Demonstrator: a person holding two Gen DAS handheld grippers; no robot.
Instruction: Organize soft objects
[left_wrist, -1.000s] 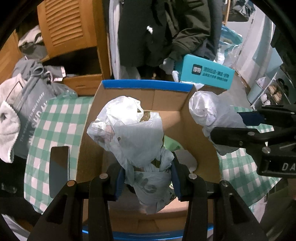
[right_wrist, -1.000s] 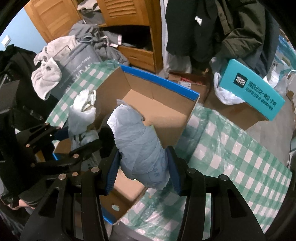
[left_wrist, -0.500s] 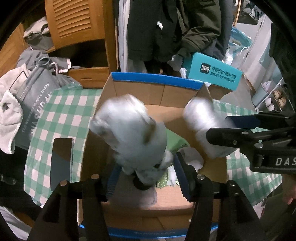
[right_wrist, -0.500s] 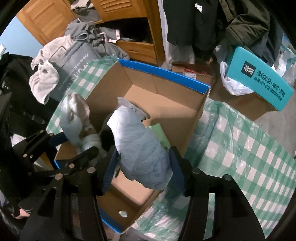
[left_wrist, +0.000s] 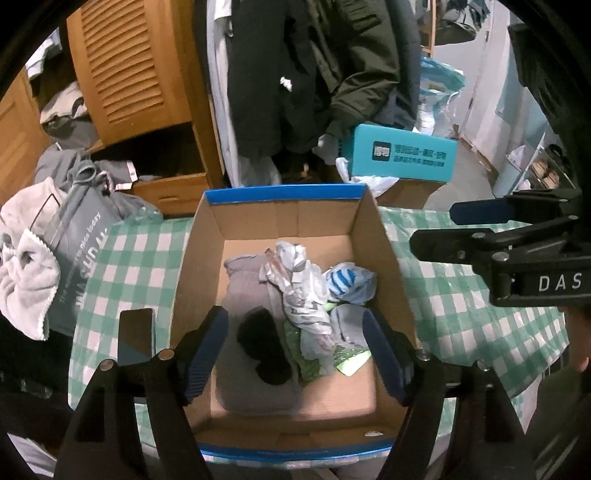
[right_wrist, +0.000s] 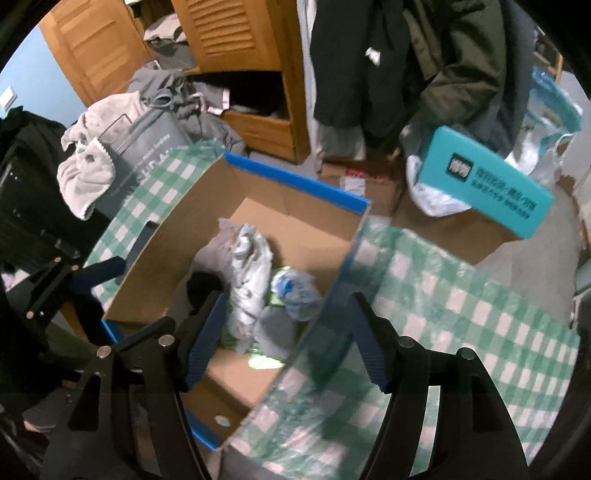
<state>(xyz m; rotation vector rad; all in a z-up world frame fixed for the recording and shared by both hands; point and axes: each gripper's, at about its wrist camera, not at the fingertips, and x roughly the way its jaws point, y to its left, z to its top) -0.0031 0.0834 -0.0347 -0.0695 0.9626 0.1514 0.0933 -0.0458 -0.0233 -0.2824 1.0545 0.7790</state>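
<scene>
An open cardboard box (left_wrist: 380, 243) with blue rims stands on the green checked tablecloth; it also shows in the right wrist view (right_wrist: 258, 206). Inside lie a crumpled white plastic bag (left_wrist: 303, 295), a pale bundle with blue stripes (left_wrist: 349, 282), grey cloth (left_wrist: 243, 291), a black soft item (left_wrist: 264, 347) and a green packet (left_wrist: 347, 360). My left gripper (left_wrist: 295, 354) is open and empty above the box's near side. My right gripper (right_wrist: 280, 339) is open and empty over the box's right wall; it shows from the side in the left wrist view (left_wrist: 480, 236).
A dark phone (left_wrist: 135, 336) lies on the cloth left of the box. A grey bag with a white towel (left_wrist: 26, 269) sits at the left. A teal box (left_wrist: 399, 158) on cartons, hanging dark coats (left_wrist: 314, 74) and a wooden cabinet (left_wrist: 129, 66) stand behind.
Both grippers opened and let go of their white bundles, which now lie in the box. Both grippers have pulled up and back from the box.
</scene>
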